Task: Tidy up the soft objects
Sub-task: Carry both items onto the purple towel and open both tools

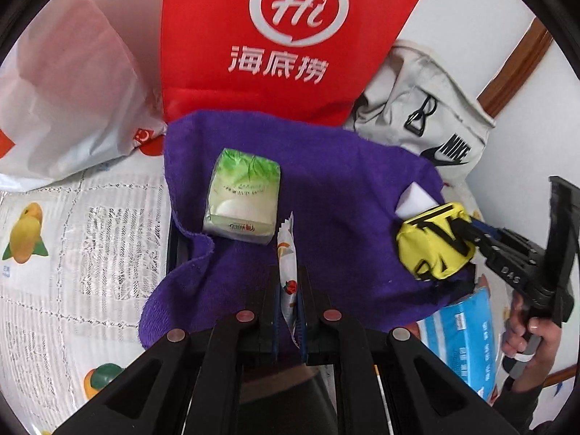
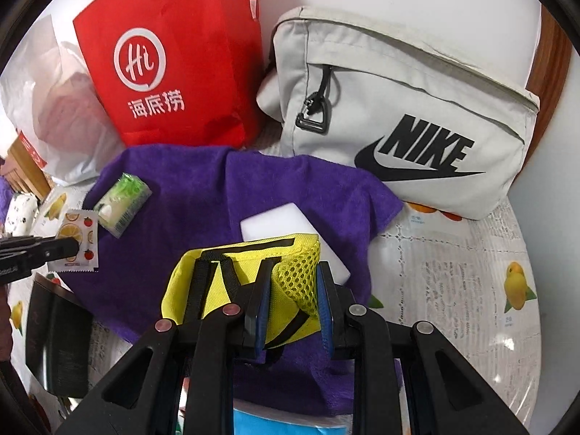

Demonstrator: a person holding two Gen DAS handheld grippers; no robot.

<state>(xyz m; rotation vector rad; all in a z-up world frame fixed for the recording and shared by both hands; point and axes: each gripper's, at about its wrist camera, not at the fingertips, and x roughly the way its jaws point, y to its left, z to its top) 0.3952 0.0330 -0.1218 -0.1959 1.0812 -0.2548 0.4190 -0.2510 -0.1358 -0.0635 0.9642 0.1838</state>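
A purple towel [image 1: 326, 188] lies spread on the table, also in the right wrist view [image 2: 188, 195]. A green tissue pack [image 1: 243, 195] rests on it [image 2: 123, 203]. My left gripper [image 1: 289, 290] is shut on a fruit-print sachet [image 1: 288, 275], seen from the side in the right wrist view [image 2: 78, 241]. My right gripper [image 2: 293, 301] is shut on a yellow mesh pouch [image 2: 246, 275] with black straps, held over the towel's right part [image 1: 433, 243]. A white sponge block [image 2: 275, 224] lies under the pouch [image 1: 417, 199].
A red paper bag [image 1: 282, 36] and a white plastic bag [image 1: 69, 108] stand behind the towel. A grey Nike pouch [image 2: 406, 116] lies at the back right. A blue tissue pack [image 1: 467, 333] and a black box [image 2: 58, 337] sit near the towel's edge. The tablecloth [image 2: 471, 272] has a fruit print.
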